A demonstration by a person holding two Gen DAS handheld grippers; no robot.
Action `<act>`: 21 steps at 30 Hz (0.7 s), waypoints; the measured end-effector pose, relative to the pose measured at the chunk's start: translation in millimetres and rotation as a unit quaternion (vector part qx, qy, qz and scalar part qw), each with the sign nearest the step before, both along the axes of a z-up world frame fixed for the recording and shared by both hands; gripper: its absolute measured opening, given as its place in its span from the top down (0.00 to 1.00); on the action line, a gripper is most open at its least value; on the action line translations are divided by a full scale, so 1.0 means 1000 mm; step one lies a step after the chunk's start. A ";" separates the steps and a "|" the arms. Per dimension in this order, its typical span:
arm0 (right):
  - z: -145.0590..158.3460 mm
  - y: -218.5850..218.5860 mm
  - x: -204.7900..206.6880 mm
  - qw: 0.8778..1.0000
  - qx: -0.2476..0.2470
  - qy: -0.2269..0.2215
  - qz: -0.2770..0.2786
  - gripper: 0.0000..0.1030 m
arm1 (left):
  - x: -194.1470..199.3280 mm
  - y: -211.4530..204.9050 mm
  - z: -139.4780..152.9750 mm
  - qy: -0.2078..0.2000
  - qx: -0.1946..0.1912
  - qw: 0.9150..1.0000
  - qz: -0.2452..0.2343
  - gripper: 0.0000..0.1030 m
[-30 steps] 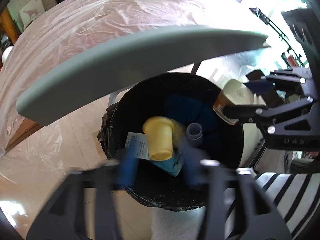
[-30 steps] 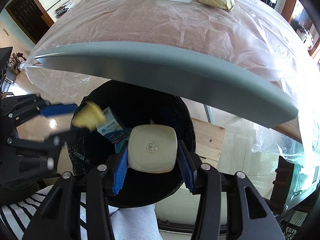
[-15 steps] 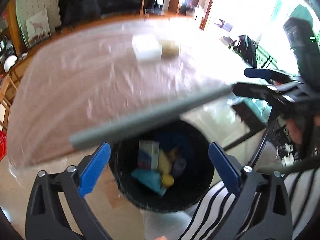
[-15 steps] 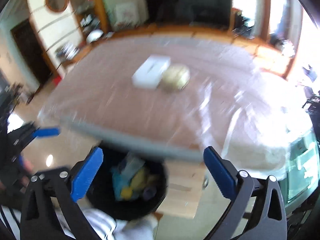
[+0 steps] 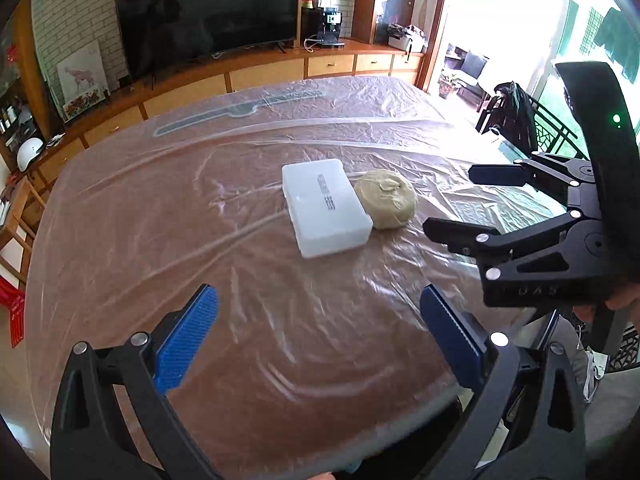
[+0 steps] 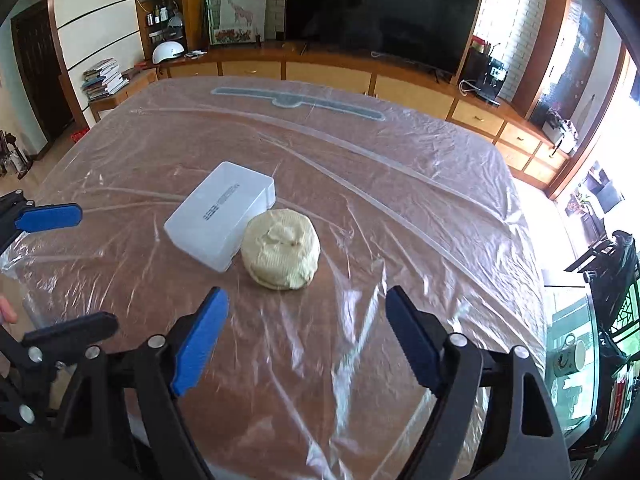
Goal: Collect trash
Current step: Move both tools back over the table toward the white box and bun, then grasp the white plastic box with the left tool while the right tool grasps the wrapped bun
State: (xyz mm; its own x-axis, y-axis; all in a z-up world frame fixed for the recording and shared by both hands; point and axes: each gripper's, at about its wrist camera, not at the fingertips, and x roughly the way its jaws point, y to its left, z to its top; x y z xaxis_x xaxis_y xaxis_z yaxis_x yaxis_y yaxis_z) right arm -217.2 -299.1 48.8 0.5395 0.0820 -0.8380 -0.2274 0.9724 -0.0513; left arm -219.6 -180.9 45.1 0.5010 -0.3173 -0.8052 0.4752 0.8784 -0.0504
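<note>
A white plastic box (image 5: 325,207) (image 6: 221,213) lies on the plastic-covered table (image 5: 160,240) (image 6: 400,208). A beige round lump (image 5: 385,199) (image 6: 281,249) sits touching its right side. My left gripper (image 5: 316,332) is open and empty, above the table's near part, short of the box. My right gripper (image 6: 306,336) is open and empty, just short of the beige lump. The right gripper also shows in the left wrist view (image 5: 460,196), to the right of the lump. The left gripper's blue pads (image 6: 48,216) show at the left edge of the right wrist view.
The table's near edge (image 5: 400,428) runs just below the left gripper. A TV (image 5: 208,12) and wooden cabinets (image 6: 328,74) stand behind the table. Chairs and a glass door (image 5: 516,120) are to the right. A mug (image 6: 570,356) stands beyond the table's right edge.
Both grippers have risen from over the black trash bin to above the table. The right gripper let go of the beige container and now stands open. The bin is out of view.
</note>
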 end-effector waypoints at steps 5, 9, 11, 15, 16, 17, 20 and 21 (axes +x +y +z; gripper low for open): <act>-0.011 0.003 0.021 1.000 0.001 0.020 0.012 0.30 | 0.026 -0.015 -0.010 0.004 0.018 1.000 -0.015 0.04; -0.016 0.002 0.028 0.999 0.022 0.034 0.026 0.34 | 0.041 -0.018 -0.016 0.025 0.002 0.999 -0.021 0.15; -0.019 0.001 0.033 0.998 0.026 0.038 0.030 0.35 | 0.048 -0.019 -0.020 0.033 -0.006 0.999 -0.024 0.15; -0.023 -0.002 0.040 0.997 0.042 0.049 0.038 0.38 | 0.056 -0.019 -0.025 0.046 -0.023 0.998 -0.037 0.15; -0.025 -0.002 0.041 0.997 0.042 0.052 0.041 0.39 | 0.058 -0.019 -0.027 0.050 -0.026 0.998 -0.042 0.16; -0.026 -0.001 0.044 0.997 0.046 0.054 0.044 0.40 | 0.059 -0.019 -0.029 0.054 -0.029 0.997 -0.046 0.20; -0.026 -0.002 0.047 0.996 0.059 0.055 0.049 0.46 | 0.063 -0.022 -0.032 0.059 -0.031 0.996 -0.052 0.34; -0.026 0.000 0.047 0.996 0.059 0.053 0.051 0.50 | 0.063 -0.024 -0.032 0.058 -0.031 0.996 -0.053 0.39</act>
State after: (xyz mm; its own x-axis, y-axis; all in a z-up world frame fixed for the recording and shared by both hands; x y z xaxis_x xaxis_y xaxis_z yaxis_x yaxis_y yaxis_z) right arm -170.1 -299.5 22.8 0.4320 0.2324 -0.8714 -0.3233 0.9419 0.0909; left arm -156.3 -204.5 13.3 0.3680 -0.4141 -0.8325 0.5524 0.8176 -0.1625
